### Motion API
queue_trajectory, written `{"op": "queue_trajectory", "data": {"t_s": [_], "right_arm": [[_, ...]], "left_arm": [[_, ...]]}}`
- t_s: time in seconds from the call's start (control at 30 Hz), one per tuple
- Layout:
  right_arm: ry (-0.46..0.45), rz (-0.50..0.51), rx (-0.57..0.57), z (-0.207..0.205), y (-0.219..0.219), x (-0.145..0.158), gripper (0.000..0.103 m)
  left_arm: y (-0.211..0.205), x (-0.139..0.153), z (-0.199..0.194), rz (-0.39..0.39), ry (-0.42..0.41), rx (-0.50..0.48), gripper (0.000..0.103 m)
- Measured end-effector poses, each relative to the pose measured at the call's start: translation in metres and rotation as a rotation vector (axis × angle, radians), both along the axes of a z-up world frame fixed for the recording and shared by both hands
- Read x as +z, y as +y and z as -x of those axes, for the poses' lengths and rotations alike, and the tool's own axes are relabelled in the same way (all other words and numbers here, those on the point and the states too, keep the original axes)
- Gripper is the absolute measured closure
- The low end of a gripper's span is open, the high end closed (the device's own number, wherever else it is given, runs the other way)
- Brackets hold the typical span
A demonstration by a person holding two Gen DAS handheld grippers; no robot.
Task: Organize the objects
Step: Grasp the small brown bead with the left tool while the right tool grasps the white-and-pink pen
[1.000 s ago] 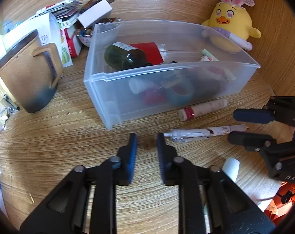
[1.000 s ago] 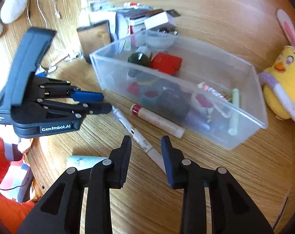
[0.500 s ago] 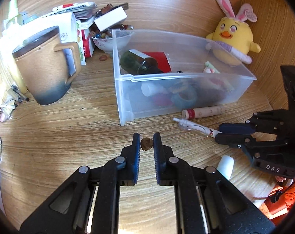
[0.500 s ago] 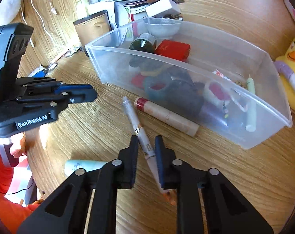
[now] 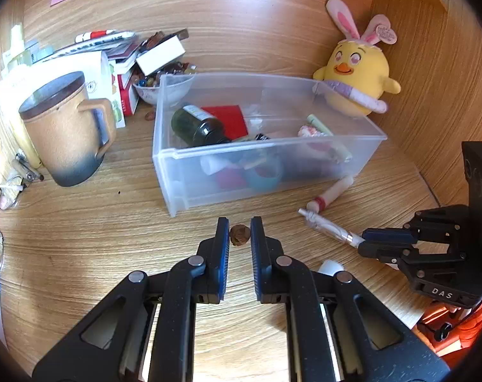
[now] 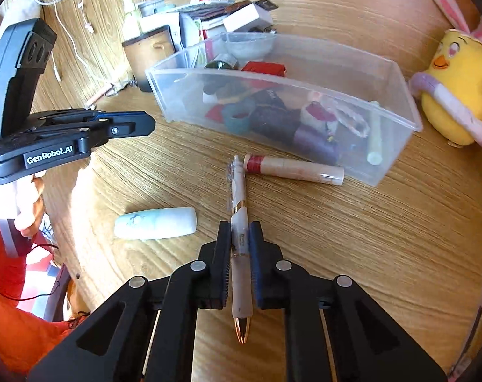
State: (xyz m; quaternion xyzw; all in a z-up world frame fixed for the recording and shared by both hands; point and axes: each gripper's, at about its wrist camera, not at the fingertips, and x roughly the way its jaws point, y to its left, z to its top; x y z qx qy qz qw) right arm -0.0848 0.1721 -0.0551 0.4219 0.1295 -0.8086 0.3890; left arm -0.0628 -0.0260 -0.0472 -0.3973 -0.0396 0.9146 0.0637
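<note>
My left gripper (image 5: pixel 240 225) is shut on a small brown nut-like piece (image 5: pixel 240 235), held just off the wooden desk in front of the clear plastic bin (image 5: pixel 209 191). Pinched between the pads of my right gripper (image 6: pixel 240 227) is a white pen (image 6: pixel 237 187) with a gold tip, its clear cap end pointing toward the bin (image 6: pixel 381 172). In the left wrist view the right gripper (image 5: pixel 363 241) holds the pen (image 5: pixel 328 226) at the right. In the right wrist view the left gripper (image 6: pixel 151 125) hovers at the left.
A beige tube with a red band (image 6: pixel 295 169) lies by the bin's front wall. A pale blue-white tube (image 6: pixel 154 222) lies nearer me. The bin holds a dark bottle (image 5: pixel 197 125) and several small items. A brown mug (image 5: pixel 65 133), stacked boxes and a yellow plush chick (image 5: pixel 355 76) surround it.
My left gripper closed on the brown piece and rose with it. My right gripper closed around the pen, which now lies straight between its fingers.
</note>
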Motion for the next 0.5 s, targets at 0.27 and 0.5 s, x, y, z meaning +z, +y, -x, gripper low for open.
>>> {"op": "queue_trajectory", "data": {"t_s": [0.27,0.5], "right_arm": [[0.056,0.087,-0.016,-0.004,0.011,0.031,0.093],[0.080,0.079,-0.017,-0.003,0.012,0.038,0.093]], "left_arm": [[0.009,0.015,-0.001,-0.018,0.043,-0.007,0.091],[0.014,0.030,-0.002,-0.028,0.084,-0.021,0.091]]}}
